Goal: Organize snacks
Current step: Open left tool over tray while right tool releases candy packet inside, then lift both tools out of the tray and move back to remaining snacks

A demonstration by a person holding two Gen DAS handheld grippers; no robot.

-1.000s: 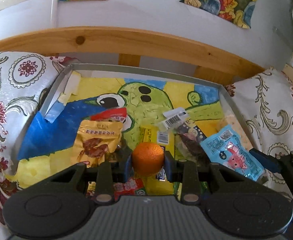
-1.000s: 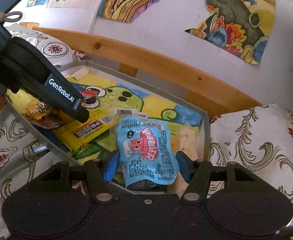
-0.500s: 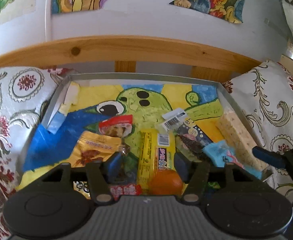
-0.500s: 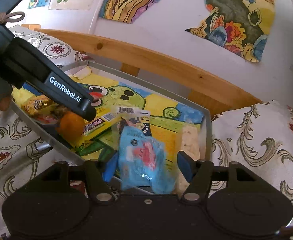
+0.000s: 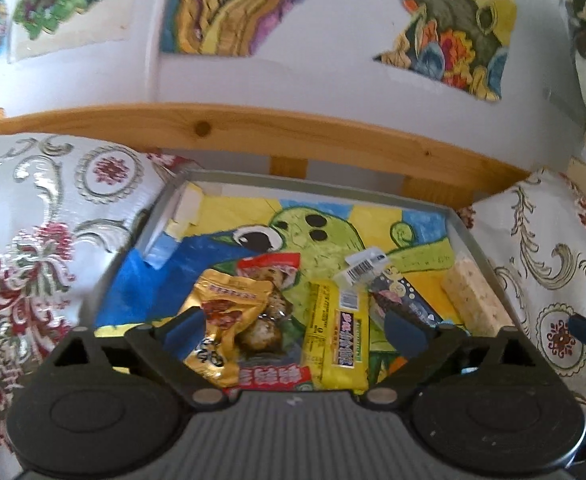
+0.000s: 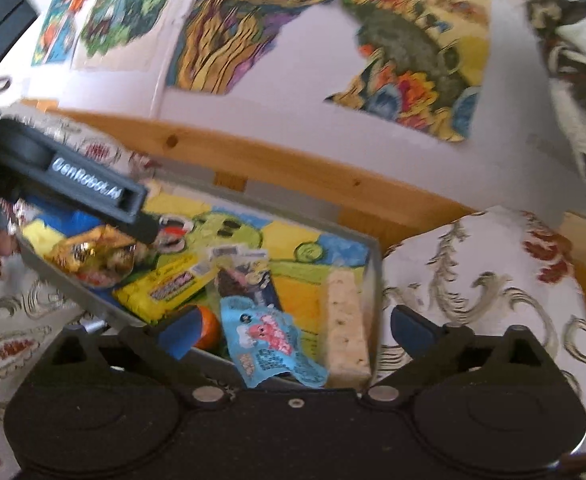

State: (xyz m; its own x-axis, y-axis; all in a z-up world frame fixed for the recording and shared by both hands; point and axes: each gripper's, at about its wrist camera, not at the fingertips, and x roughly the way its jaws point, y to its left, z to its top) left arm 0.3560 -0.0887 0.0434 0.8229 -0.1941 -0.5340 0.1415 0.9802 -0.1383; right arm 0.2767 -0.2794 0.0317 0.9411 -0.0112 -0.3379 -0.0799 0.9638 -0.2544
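White wall point(image 5: 313, 80) hung with colourful painted pictures point(image 5: 229, 4); pine wooden rail point(image 5: 253, 132) below; floral-patterned cushions point(image 5: 45, 216) either side; bright daylight.

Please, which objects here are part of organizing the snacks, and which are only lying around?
Part of the job:
- grey metal tray
- round orange fruit
- light blue snack packet
- long yellow wrapped bar
- golden foil pouch
- pale rice cracker bar

Just lying about:
- floral patterned cushions
- colourful wall drawings
- wooden bed rail

Tray point(image 5: 469, 236) far half bare, near half crowded with snack packets point(image 5: 339, 332), cushions point(image 5: 45, 248) flanking left and right, wooden rail point(image 5: 293, 136) bounding far side
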